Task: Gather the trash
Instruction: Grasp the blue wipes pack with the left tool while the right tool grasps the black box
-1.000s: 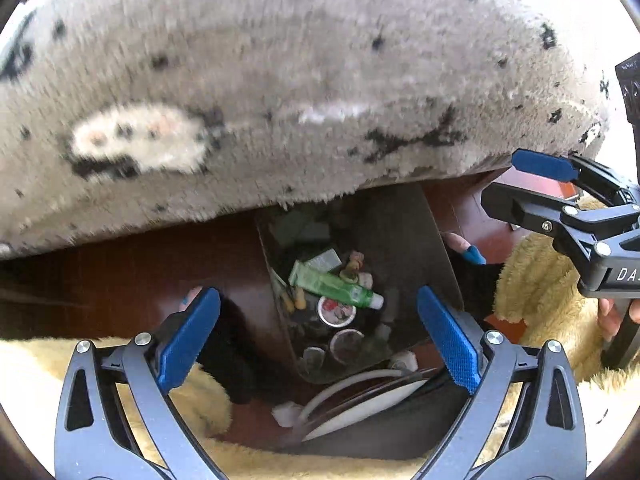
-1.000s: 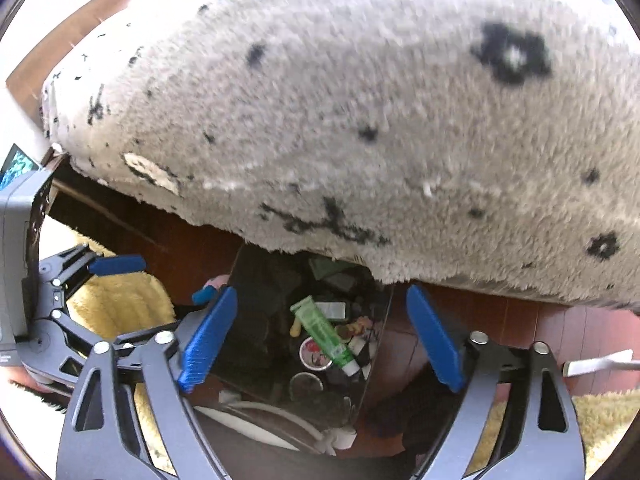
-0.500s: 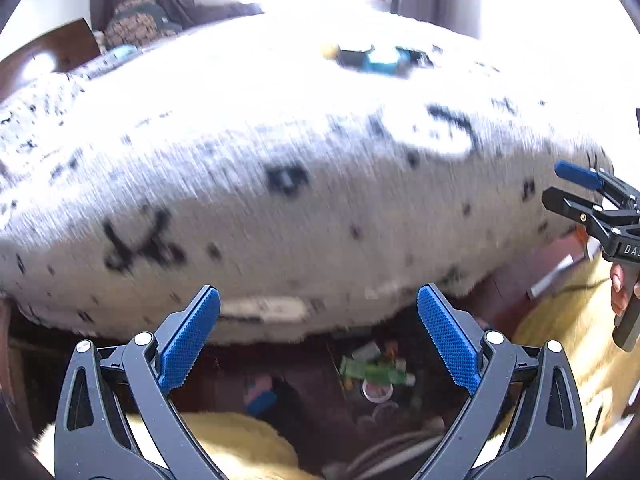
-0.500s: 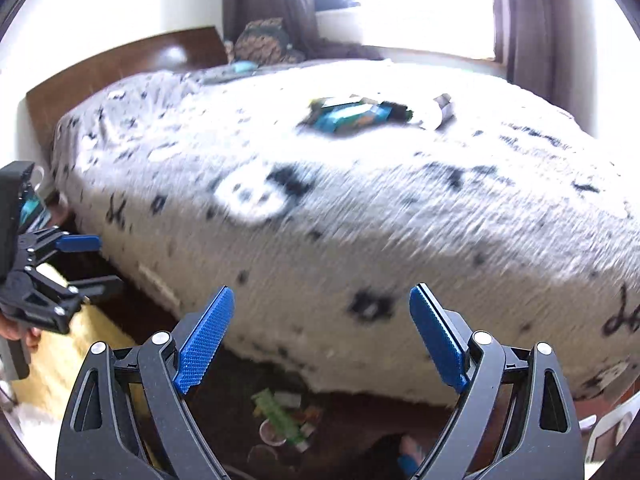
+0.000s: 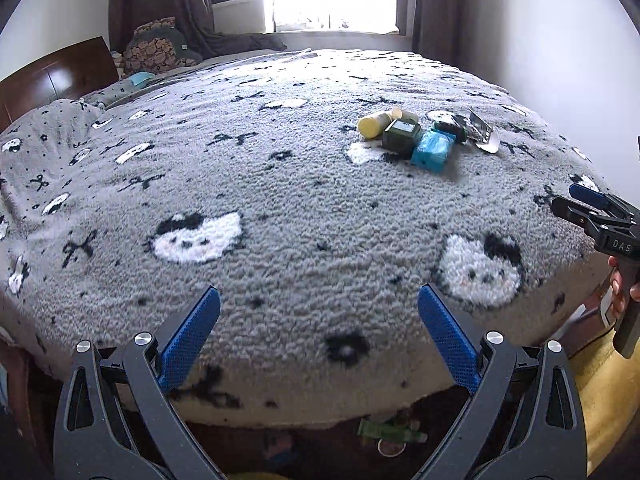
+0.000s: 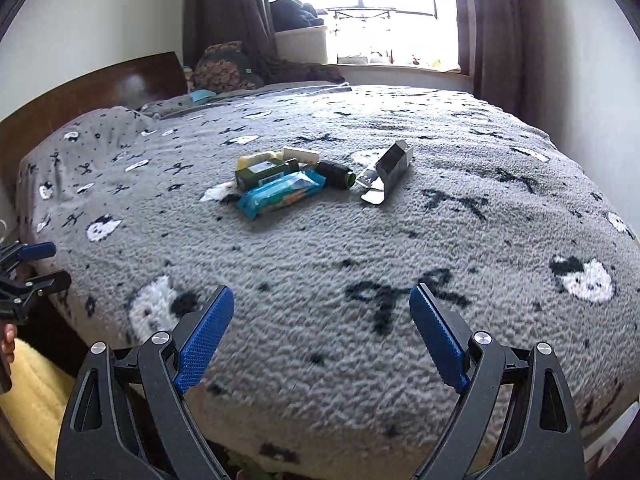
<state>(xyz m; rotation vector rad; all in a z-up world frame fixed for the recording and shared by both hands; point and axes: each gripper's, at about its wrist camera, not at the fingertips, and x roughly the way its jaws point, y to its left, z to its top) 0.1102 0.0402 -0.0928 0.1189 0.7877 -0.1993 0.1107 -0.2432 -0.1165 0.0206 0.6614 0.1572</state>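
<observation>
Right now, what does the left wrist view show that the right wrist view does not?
Only the left wrist view shows the green tube lying on the floor below the bed edge, and the right gripper at its right border. Only the right wrist view shows the left gripper at its left border. Both show the grey blanket with the trash pile: the blue packet, the dark green box and the silver carton.

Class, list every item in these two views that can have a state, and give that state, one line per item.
left gripper: open, empty, above the bed edge
right gripper: open, empty
blue packet: lying flat on the blanket
silver carton: lying on its side, end flap open
dark bottle: lying on its side
yellow tube: lying on the blanket
curtains: drawn open
</observation>
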